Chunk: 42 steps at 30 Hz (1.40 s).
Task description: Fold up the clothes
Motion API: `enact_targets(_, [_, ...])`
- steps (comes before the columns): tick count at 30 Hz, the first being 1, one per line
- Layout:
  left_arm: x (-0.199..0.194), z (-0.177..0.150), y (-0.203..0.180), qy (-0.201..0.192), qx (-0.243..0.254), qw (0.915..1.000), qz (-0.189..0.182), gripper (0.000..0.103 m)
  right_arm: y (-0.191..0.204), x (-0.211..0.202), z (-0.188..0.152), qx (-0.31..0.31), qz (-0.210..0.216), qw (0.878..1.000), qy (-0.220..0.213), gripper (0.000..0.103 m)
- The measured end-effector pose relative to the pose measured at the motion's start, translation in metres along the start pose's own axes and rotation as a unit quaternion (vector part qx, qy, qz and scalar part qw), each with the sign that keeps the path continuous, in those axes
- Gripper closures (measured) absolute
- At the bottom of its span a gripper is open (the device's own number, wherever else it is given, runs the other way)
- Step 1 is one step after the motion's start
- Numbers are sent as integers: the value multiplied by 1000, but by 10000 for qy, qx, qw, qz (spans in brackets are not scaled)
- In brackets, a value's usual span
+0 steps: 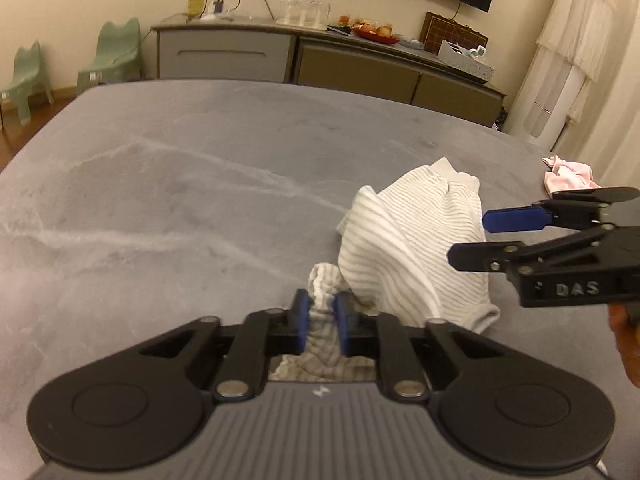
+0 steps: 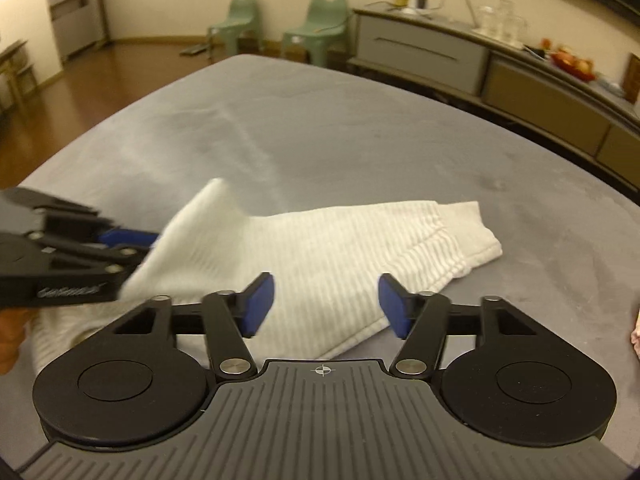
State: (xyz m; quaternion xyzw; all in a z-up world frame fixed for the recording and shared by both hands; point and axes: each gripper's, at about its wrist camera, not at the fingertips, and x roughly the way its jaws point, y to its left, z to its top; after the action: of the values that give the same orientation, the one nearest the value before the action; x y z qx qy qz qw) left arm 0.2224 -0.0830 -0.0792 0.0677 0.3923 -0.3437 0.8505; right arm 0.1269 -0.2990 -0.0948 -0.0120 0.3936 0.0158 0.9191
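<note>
- While the grey tabletop (image 1: 160,184) gives a wide bare stretch beyond and to the left of the striped white garment (image 1: 404,240), the sensible move is probably to spread the cloth out there before any fold is made.
- That garment lies crumpled toward the near right part of the surface; in the right wrist view it runs from a lifted corner on the left to a ribbed cuff (image 2: 476,232) resting flat on the right.
- Left tool (image 1: 320,320) is clamped on a bunched edge of the striped fabric, cloth squeezed between its blue pads (image 1: 302,316); a steady pull outward would likely draw that end taut rather than dragging the whole heap.
- Right tool (image 2: 326,306) hovers just above the garment's near hem with its jaws apart and nothing gripped; it looks best placed to close on an edge well away from the left grip, so the two can stretch the piece flat.
- Near the right edge sits a small pink cloth (image 1: 568,176), apart from the work and best left alone.
</note>
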Motion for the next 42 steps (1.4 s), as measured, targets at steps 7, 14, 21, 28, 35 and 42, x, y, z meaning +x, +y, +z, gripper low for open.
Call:
enact_targets(7, [-65, -6, 64, -597, -1075, 9891, 816, 97, -28, 25, -3, 313, -258, 9982, 434, 29])
enact_targets(14, [-75, -19, 103, -371, -1663, 9807, 963, 85, -28, 31, 4, 408, -204, 9980, 446, 16])
enact_targets(21, [-73, -17, 76, -244, -885, 9912, 951, 83, -40, 32, 11, 361, -561, 9976, 190, 21])
enact_targets(28, [-95, -17, 75, -300, -740, 9890, 1243, 81, -41, -7, 15, 570, -391, 9974, 209, 25])
enact_targets(35, [-132, -37, 29, -179, 215, 9983, 508, 81, 65, -97, -50, -763, 1053, 9913, 224, 9])
enact_targets(42, [-96, -66, 7, 408, 611, 9946, 738, 80, 109, -96, -113, -1937, 420, 9785, 576, 66])
